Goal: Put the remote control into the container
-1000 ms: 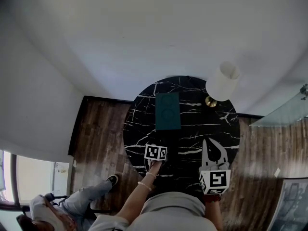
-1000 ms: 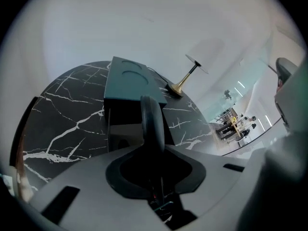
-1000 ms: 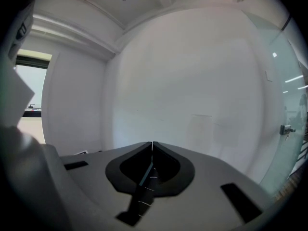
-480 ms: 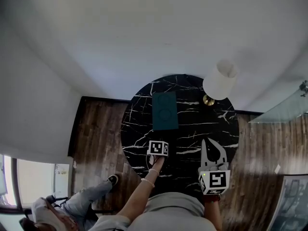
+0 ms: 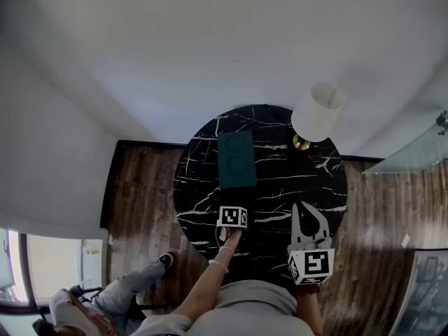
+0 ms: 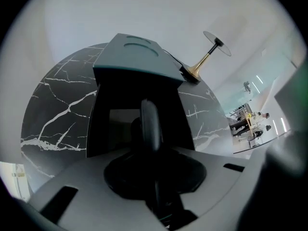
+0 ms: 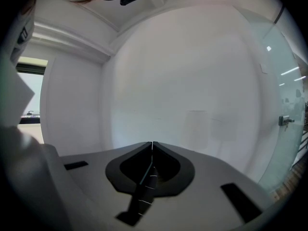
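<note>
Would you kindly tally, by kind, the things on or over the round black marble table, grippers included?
Dark teal rectangular container: 1
Table lamp with white shade and brass base: 1
Slim black remote control, held by the left gripper: 1
Handheld two-jaw grippers, counting the right gripper: 2
Total: 5

Round black marble table (image 5: 287, 177) with a white-shaded lamp (image 5: 316, 114) — dark wood floor (image 5: 140, 187), plain white walls (image 5: 210, 47)
</note>
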Available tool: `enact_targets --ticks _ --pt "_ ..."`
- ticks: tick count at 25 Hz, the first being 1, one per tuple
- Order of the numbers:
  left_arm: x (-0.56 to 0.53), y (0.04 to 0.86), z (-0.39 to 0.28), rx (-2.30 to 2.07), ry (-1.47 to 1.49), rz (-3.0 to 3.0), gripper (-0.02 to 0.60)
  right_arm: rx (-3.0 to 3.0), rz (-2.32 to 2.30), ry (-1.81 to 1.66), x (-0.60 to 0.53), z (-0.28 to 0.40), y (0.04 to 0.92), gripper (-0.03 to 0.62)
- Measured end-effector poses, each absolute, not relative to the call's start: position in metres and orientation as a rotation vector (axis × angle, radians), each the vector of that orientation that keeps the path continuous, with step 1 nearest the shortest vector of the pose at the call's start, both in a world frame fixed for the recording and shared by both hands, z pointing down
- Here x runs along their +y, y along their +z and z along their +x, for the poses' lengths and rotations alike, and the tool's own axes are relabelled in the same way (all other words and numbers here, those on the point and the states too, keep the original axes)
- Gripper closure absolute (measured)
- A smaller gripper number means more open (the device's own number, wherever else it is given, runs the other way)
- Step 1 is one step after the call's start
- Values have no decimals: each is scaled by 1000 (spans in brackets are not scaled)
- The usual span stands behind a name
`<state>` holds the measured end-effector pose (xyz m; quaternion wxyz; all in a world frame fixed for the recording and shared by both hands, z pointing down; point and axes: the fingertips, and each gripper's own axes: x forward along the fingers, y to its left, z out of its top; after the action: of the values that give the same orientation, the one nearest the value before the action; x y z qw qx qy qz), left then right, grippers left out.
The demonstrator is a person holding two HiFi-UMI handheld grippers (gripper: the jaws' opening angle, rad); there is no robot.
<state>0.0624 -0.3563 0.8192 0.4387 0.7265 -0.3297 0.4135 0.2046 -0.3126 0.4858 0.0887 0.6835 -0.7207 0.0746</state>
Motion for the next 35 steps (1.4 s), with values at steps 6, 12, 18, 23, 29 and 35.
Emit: enact_targets --ticks 6,12,18,23,29,35 --pt "-352 817 69 -810 1075 1865 466 -2140 2039 238 -307 211 489 580" --pt "-347 815 73 -793 1112 1921 414 -2146 2042 241 -304 216 490 580" --pt "-350 796 77 -826 1055 1992 399 -2164 2014 233 -305 217 493 580" --pt "-347 781 83 -820 1002 2030 399 -2173 2003 256 -308 212 497 580" --pt "-335 762 96 -777 920 2068 399 -2184 1990 255 -310 211 498 580" --pt "-329 778 102 -743 844 1997 405 -2172 1997 256 -310 214 498 580"
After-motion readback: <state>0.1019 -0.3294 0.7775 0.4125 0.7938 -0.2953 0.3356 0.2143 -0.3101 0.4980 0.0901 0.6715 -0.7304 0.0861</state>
